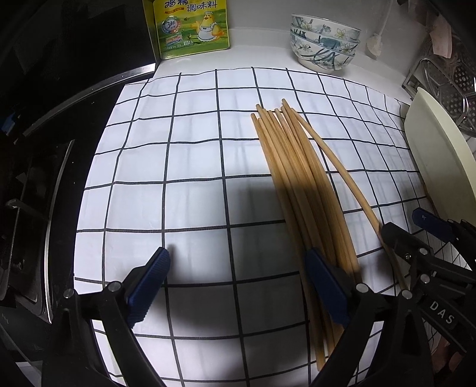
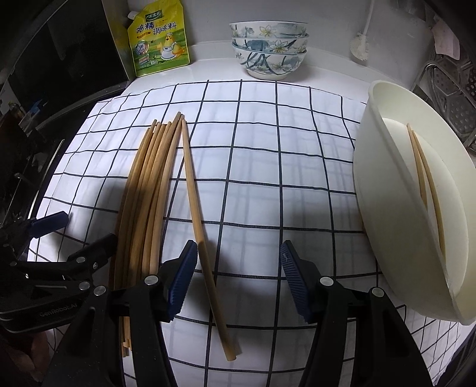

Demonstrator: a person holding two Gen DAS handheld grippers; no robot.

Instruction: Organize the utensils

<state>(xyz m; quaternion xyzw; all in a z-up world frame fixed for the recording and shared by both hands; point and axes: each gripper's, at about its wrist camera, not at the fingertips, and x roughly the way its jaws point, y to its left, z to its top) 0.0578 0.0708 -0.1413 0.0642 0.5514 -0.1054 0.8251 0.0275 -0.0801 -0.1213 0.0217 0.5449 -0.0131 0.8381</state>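
Observation:
A bundle of several wooden chopsticks (image 1: 300, 184) lies on a white checked cloth (image 1: 178, 166); it also shows in the right wrist view (image 2: 145, 190). One chopstick (image 2: 202, 232) lies apart to its right, between my right gripper's fingers. My right gripper (image 2: 238, 279) is open around that chopstick, low over the cloth. My left gripper (image 1: 238, 285) is open and empty, its right finger resting beside the bundle. A cream tub (image 2: 416, 208) at the right holds two chopsticks (image 2: 425, 184).
Stacked floral bowls (image 1: 324, 41) and a yellow seasoning pouch (image 1: 190, 26) stand at the back. A black stove (image 1: 44, 148) lies left of the cloth. A metal rack (image 1: 449, 86) stands at the far right.

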